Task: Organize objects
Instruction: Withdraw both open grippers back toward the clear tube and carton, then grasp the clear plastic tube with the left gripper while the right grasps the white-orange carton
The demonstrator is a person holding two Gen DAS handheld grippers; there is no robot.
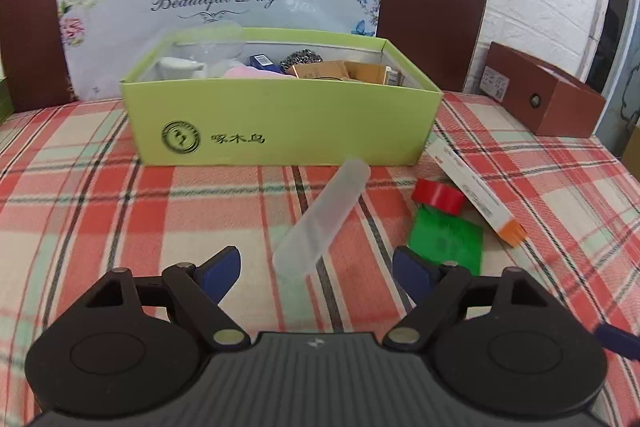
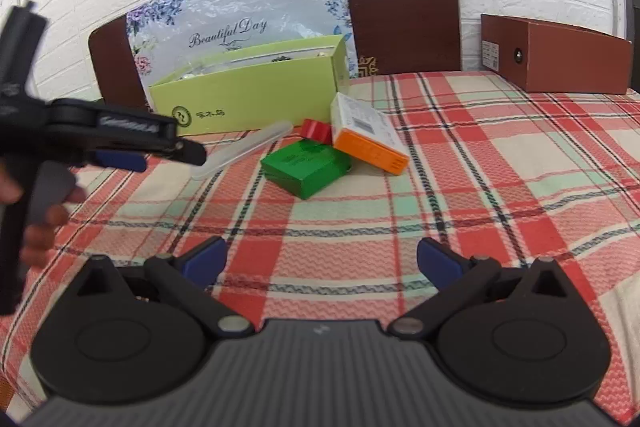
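Observation:
A frosted translucent plastic case [image 1: 324,215] lies at a slant on the plaid cloth in front of the open lime-green shoebox [image 1: 280,115]. My left gripper [image 1: 318,271] is open and low over the cloth. The case's near end lies between its blue pads [image 1: 222,273], which do not touch it. To the right sit a red tape roll [image 1: 438,197], a green box [image 1: 446,239] and a white-and-orange carton [image 1: 476,195]. In the right wrist view my right gripper [image 2: 322,263] is open and empty over bare cloth, well short of the green box [image 2: 306,167], the carton [image 2: 370,137] and the case [image 2: 244,149].
The shoebox [image 2: 248,95] holds several items, among them a white cup, a pink cloth and small cartons. A brown box [image 2: 556,55] stands at the back right. A floral "Beautiful Day" bag and two dark chair backs stand behind the table. A hand [image 2: 40,223] holds the left gripper [image 2: 160,155].

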